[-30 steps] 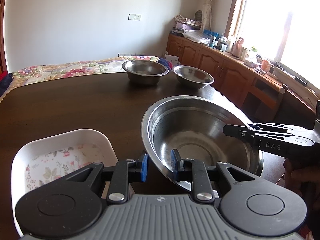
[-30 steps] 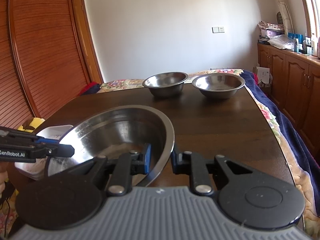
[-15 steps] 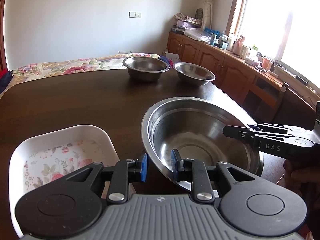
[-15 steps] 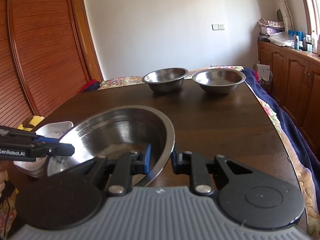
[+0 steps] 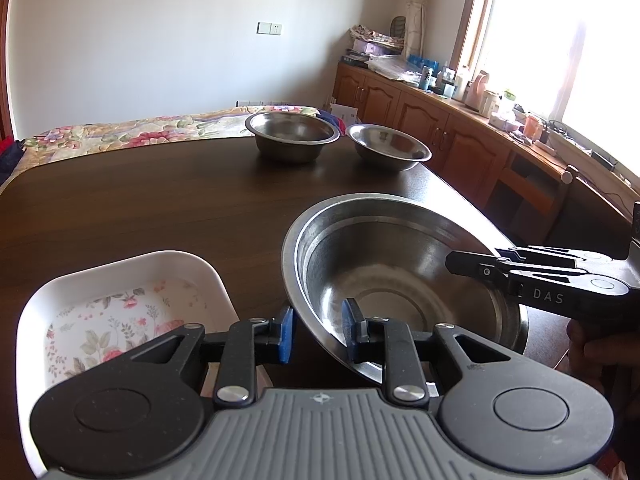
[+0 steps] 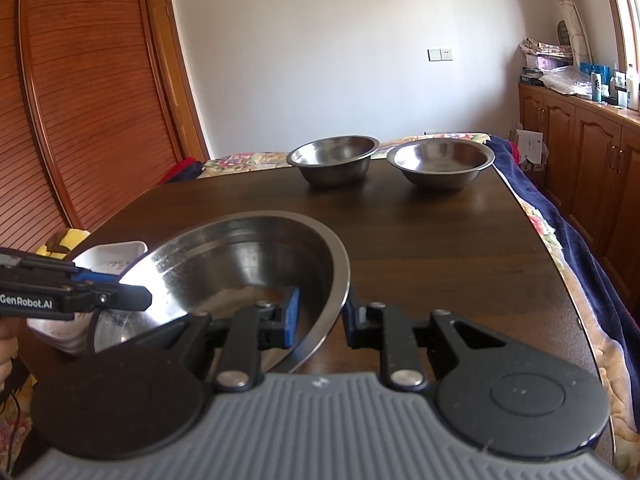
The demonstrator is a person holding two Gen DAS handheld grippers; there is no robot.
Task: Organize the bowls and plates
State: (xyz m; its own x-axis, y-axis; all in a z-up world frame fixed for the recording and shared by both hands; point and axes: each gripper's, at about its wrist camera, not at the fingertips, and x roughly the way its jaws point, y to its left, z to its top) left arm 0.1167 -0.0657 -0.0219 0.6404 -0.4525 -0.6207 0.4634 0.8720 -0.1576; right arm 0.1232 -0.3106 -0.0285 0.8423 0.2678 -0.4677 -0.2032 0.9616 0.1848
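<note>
A large steel bowl (image 5: pixel 400 272) (image 6: pixel 240 256) hangs between both grippers at the near end of the dark table (image 5: pixel 160 200). My left gripper (image 5: pixel 317 332) is shut on its near-left rim. My right gripper (image 6: pixel 320 316) is shut on the opposite rim, and it shows in the left wrist view as black fingers (image 5: pixel 472 264) over the bowl's right side. I cannot tell whether the bowl's base touches the table. A white floral dish (image 5: pixel 120 312) (image 6: pixel 116 252) sits just left of it. Two smaller steel bowls (image 5: pixel 292 136) (image 5: pixel 388 148) stand side by side at the far end.
Wooden cabinets (image 5: pixel 440 132) with cluttered tops run along the window wall on the right. A floral bedcover (image 5: pixel 120 132) lies beyond the table's far edge. A slatted wooden wardrobe (image 6: pixel 80 120) stands at the left. A hand (image 5: pixel 600 356) holds the right gripper.
Both views rose slightly at first, so the far bowls and white dish shifted a little. The large bowl stays fixed between both grippers.
</note>
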